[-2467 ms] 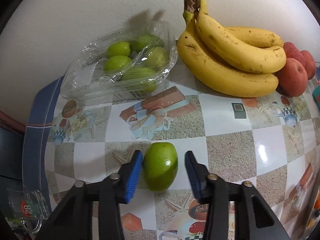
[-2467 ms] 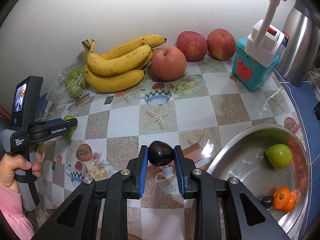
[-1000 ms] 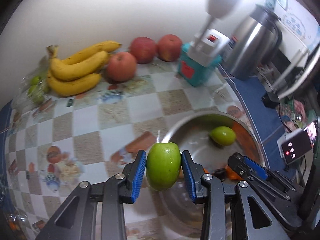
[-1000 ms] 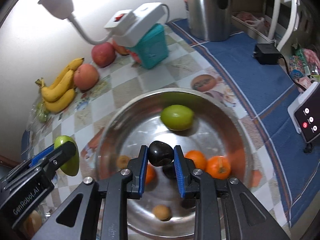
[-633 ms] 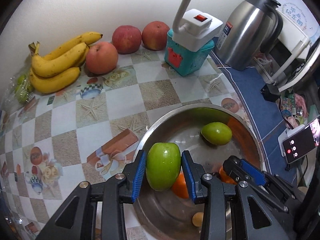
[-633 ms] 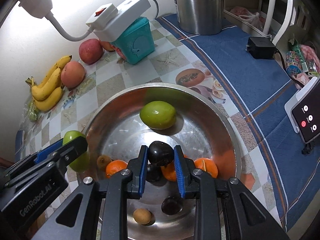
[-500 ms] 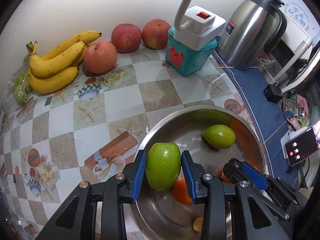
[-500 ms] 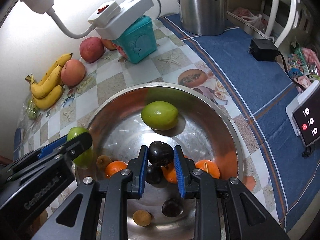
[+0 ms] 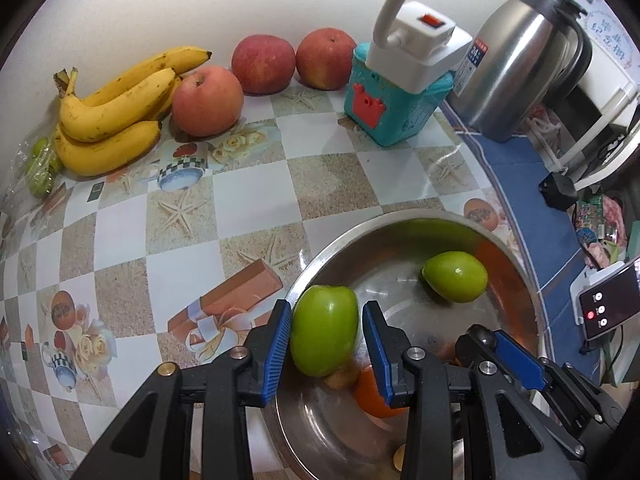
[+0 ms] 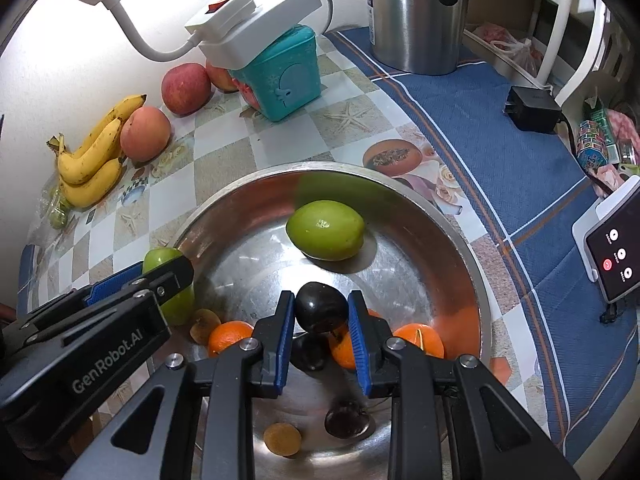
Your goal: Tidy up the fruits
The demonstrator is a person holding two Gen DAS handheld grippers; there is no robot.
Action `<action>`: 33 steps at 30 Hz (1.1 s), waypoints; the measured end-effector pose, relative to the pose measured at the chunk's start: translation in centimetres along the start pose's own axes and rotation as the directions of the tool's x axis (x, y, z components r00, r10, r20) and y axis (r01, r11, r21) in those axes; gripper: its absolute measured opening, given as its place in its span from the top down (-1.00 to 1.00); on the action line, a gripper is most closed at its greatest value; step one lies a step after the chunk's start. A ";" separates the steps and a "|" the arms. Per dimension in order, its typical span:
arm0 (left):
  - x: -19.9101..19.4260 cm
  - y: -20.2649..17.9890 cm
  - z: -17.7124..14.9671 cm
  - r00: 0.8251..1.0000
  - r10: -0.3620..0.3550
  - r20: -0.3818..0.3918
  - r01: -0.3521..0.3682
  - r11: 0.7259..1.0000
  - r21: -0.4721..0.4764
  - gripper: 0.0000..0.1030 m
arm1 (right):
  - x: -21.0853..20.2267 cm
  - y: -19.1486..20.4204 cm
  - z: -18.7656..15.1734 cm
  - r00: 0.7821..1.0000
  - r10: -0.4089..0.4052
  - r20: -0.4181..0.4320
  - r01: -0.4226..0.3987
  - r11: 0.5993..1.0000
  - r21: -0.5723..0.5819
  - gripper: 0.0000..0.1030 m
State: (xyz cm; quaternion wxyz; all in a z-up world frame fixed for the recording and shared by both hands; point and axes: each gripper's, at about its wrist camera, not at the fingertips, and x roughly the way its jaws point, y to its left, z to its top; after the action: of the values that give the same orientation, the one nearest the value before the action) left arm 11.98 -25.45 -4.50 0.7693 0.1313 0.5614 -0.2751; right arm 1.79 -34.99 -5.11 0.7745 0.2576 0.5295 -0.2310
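Note:
A steel bowl (image 9: 400, 216) (image 10: 320, 168) holds a green fruit (image 9: 456, 276) (image 10: 325, 230), oranges (image 10: 230, 336), dark plums (image 10: 346, 420) and small brown fruits. My left gripper (image 9: 326, 312) (image 10: 160, 276) hangs over the bowl's left rim. Its jaws are opening around a second green fruit (image 9: 324, 334) (image 10: 160, 258). That fruit leans on the left pad, with a slim gap at the right pad. My right gripper (image 10: 322, 300) is over the bowl's middle, its pads touching a dark plum (image 10: 320, 307) as the jaws start opening.
Along the wall lie bananas (image 9: 112, 120), three red apples (image 9: 208, 100) and a bag of green fruits (image 9: 40, 168). A teal box (image 9: 396, 108) carries a white power strip, with a steel kettle (image 9: 520, 64) beside it. A phone (image 10: 616, 240) lies right of the bowl.
Both grippers carried their fruits from the tablecloth to above the bowl and sank lower. The left jaws have just widened slightly and the green fruit has tilted.

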 end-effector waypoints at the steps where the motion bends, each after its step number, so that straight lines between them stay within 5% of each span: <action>1: -0.3 0.0 0.0 1.000 -0.003 0.003 0.003 1.000 0.000 0.12 | 0.0 0.0 0.0 1.000 -0.003 0.001 0.003 1.000 -0.001 0.31; 3: -0.9 0.0 0.1 1.000 -0.006 0.009 0.006 1.000 0.000 0.00 | -0.2 0.1 0.0 1.000 0.000 0.005 0.000 1.000 -0.002 0.11; 7: -2.7 0.3 0.1 0.999 -0.009 0.032 0.009 1.000 -0.007 -0.08 | -0.8 0.2 -0.2 1.000 0.004 0.016 -0.003 1.000 -0.007 0.07; 13: -4.8 1.7 -0.4 0.997 0.048 0.065 -0.045 0.998 -0.041 -0.68 | -1.9 0.7 -1.0 0.999 0.014 0.031 -0.014 1.000 -0.012 -0.37; 16: -5.6 3.3 -1.0 0.995 0.071 0.068 -0.066 0.995 -0.077 -0.75 | -2.1 1.0 -1.4 0.999 0.022 0.028 -0.021 1.000 -0.018 -0.54; 19: -6.1 4.7 -1.6 0.991 0.112 0.071 -0.104 0.988 -0.112 -1.00 | -2.3 1.3 -1.9 0.999 0.022 0.028 -0.022 0.999 -0.025 -0.54; 24: -6.4 6.8 -2.7 0.977 0.205 0.064 -0.194 0.970 -0.147 -1.00 | -2.4 1.7 -2.7 0.999 0.025 0.033 -0.024 0.999 -0.025 -0.76; 33: -6.5 9.3 -5.3 0.939 0.339 0.051 -0.327 0.931 -0.162 -1.00 | -2.8 2.8 -3.9 0.998 0.041 0.055 -0.038 0.998 -0.051 -0.77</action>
State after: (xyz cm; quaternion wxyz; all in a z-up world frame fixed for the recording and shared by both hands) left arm 11.73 -13.37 -1.20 0.8339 0.1553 0.5197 -0.1022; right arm -0.10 -30.09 -3.26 0.7996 0.2421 0.5080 -0.2095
